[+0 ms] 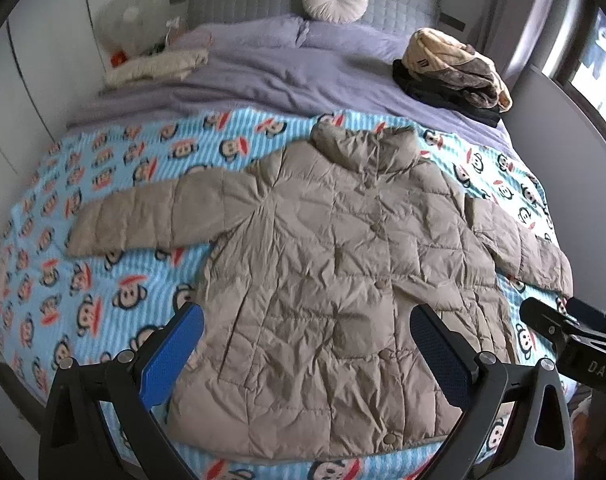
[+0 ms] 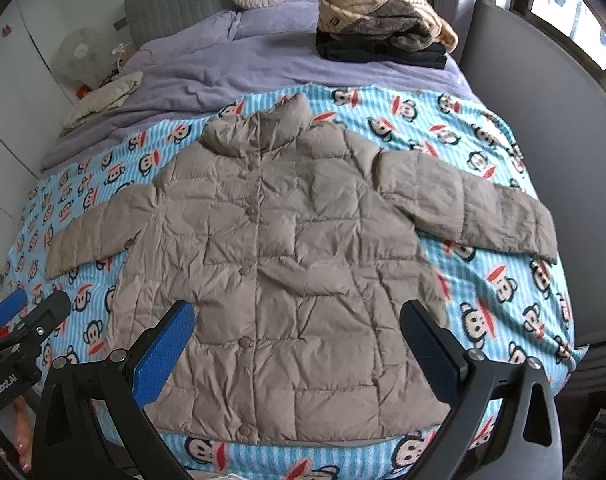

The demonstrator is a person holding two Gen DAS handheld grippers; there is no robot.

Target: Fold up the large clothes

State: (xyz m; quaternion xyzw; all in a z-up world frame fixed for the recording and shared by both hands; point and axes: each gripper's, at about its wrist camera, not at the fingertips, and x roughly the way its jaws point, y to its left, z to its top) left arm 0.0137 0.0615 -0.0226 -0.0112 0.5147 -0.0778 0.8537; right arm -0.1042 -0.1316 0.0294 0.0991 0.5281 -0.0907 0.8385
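A beige quilted puffer jacket lies flat, front up and buttoned, on a blue monkey-print blanket, with both sleeves spread out to the sides. It also shows in the right wrist view. My left gripper is open and empty, hovering above the jacket's lower hem. My right gripper is open and empty above the same hem. The right gripper shows at the right edge of the left wrist view. The left gripper shows at the left edge of the right wrist view.
A pile of folded clothes sits at the bed's far right on a purple duvet. A cream garment lies far left. A round cushion leans on the grey headboard. A grey wall borders the bed on the right.
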